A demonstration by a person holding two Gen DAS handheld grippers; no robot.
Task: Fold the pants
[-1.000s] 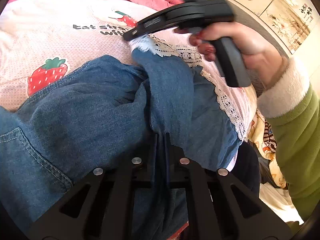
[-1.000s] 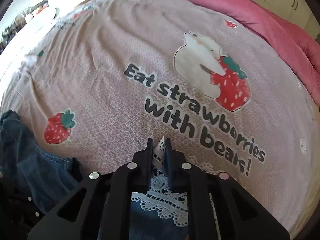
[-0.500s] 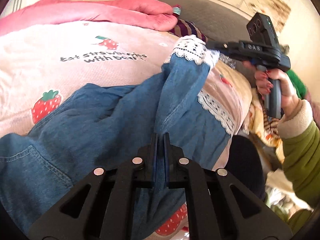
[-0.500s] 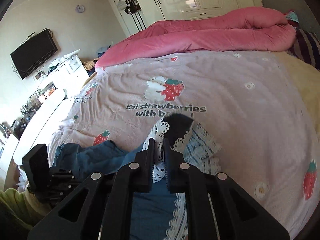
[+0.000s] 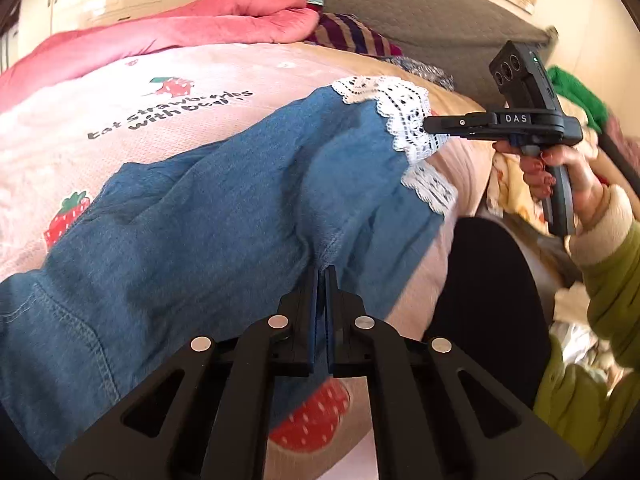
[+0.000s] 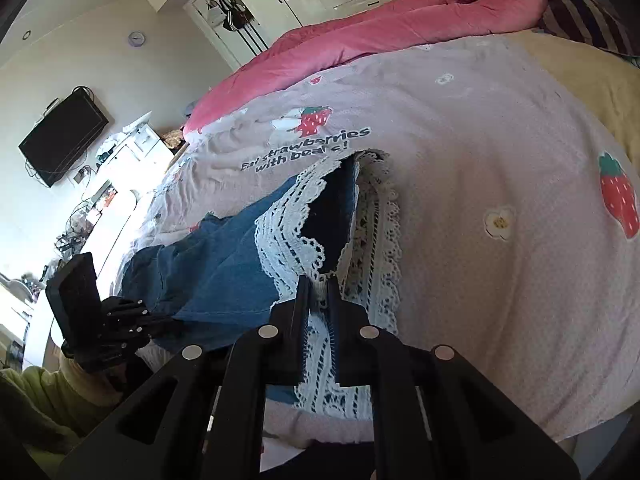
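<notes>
Blue denim pants (image 5: 208, 216) with white lace cuffs (image 5: 404, 120) lie across a pink strawberry-print bed cover (image 5: 120, 120). My left gripper (image 5: 322, 270) is shut on the denim near the crotch seam. My right gripper (image 6: 318, 280) is shut on the lace hem (image 6: 292, 232) of one leg and holds it stretched out above the bed; it also shows in the left wrist view (image 5: 436, 130). The pants (image 6: 216, 264) hang taut between both grippers. The left gripper shows in the right wrist view (image 6: 160, 322).
A rolled pink duvet (image 6: 380, 28) lies along the far side of the bed. A striped pillow (image 5: 352, 36) sits by the grey headboard (image 5: 420, 8). A wall TV (image 6: 64, 136) and white dresser (image 6: 132, 148) stand beyond the bed. The bed edge is close below me.
The right gripper has lifted the lace cuff and pulled it away to the right, stretching the leg out. The left gripper keeps its hold on the denim.
</notes>
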